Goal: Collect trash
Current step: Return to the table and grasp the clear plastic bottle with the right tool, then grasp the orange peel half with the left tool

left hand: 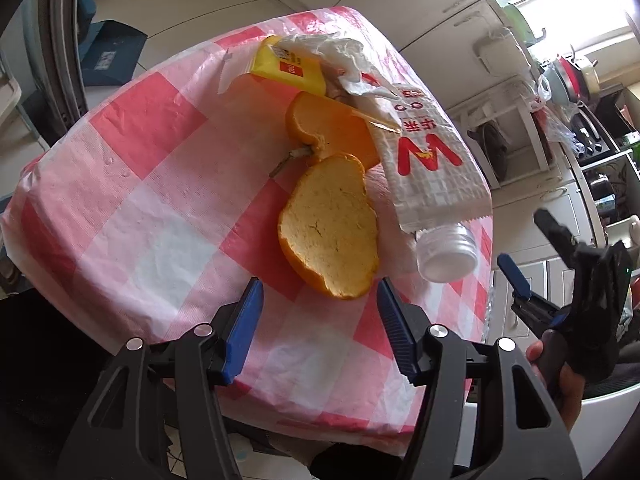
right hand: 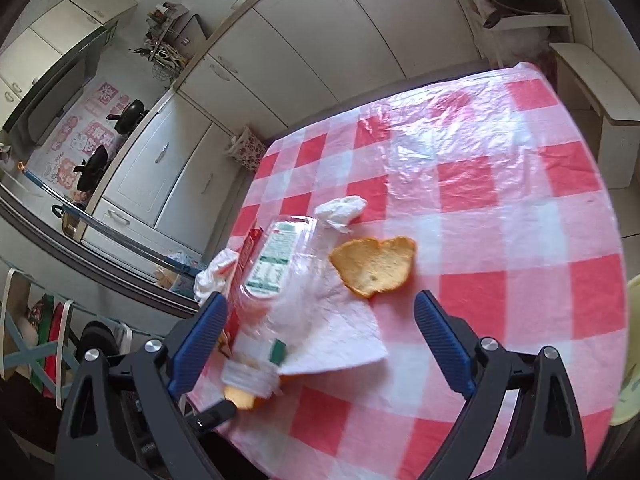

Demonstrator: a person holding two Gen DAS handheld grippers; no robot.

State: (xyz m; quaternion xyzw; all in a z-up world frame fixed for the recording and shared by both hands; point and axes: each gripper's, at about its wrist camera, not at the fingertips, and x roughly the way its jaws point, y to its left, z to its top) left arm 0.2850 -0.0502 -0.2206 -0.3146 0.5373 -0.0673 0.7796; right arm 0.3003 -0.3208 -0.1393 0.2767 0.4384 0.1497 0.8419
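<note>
Both tongs pointed downward, blue pads parted and empty: left tongs (left hand: 320,330), right tongs (right hand: 320,344). A hand (left hand: 560,384) gripped the right one's handle at four o'clock.

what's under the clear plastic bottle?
Under the bottle: a white paper napkin, red packaging along its side, and orange peel at the neck. Anything else beneath is hidden.

**Trash lying on the checked table**

A table (left hand: 120,208) in a red-and-white checked cloth is carrying peels (left hand: 330,226), a bottle (left hand: 432,168), a yellow box (left hand: 286,66) and tissue (left hand: 332,50), all lying ahead of the left jaws, the nearest peel just beyond them.
</note>
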